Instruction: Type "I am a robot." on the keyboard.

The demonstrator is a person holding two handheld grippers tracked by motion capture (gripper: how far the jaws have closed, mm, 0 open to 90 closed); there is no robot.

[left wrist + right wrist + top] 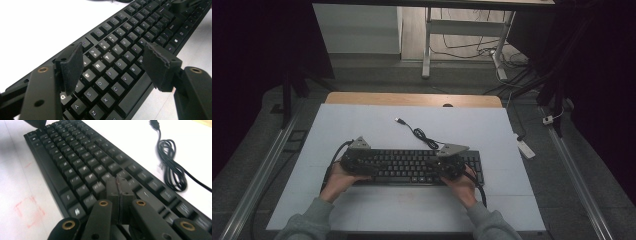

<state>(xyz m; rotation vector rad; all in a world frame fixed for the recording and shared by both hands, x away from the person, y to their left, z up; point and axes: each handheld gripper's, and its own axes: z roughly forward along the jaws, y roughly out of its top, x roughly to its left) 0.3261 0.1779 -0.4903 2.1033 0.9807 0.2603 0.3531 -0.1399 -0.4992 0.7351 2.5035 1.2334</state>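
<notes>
- Lying across the near half of the white table [362,125] is a black keyboard [412,165], its long side running left to right in the high view, with both grippers hovering over it.
- The left gripper [112,62] is hanging over the left end of the keyboard, above the letter keys; in the left gripper view its two pads [71,67] are standing wide apart, with nothing between them except the keys below.
- The legends E, R, T, D and F are showing between those pads, faintly lit.
- The right gripper [119,192] is sitting over the right part of the key field, its jaws pressed flat together with nothing clamped between them; the tips are pointing down at a key, and it appears they may be touching it, though the blur is making contact hard to confirm.
- The person's left hand [339,180] and right hand [462,182] are gripping the gripper bodies from the near side, grey sleeves coming in from the bottom edge.
- The keyboard's cable [172,167] is lying in a loose bundled coil on the table just beyond the keyboard's far edge, its USB plug [400,121] resting farther out toward the table's far side.
- A faint red square mark [28,212] is showing on the table surface near the keyboard's front edge in the right gripper view.
</notes>
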